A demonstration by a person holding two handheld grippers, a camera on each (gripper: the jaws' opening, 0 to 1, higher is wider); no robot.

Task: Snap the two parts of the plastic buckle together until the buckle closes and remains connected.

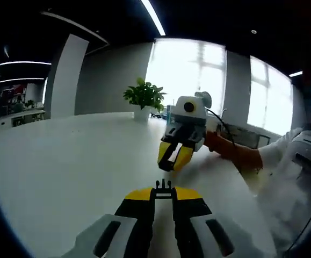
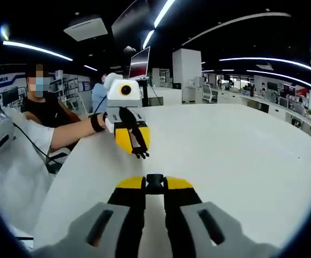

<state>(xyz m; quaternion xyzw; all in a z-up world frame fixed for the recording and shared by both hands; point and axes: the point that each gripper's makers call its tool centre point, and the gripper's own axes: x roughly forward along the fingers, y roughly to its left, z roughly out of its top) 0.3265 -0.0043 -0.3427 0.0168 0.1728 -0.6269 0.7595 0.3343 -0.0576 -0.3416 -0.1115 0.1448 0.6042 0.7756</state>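
Buckle halves face off above the table [image 1: 64,161]: left gripper [image 1: 164,192] clamps pronged part [image 1: 164,187], right gripper [image 2: 154,183] clamps socket part [image 2: 154,183]; slight misalignment could jam prongs or twist a part loose.

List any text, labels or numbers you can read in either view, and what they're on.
None readable. The left gripper, right gripper and the buckle parts they hold show no markings. The monitor behind the white table and the distant shelves are too blurred to read.
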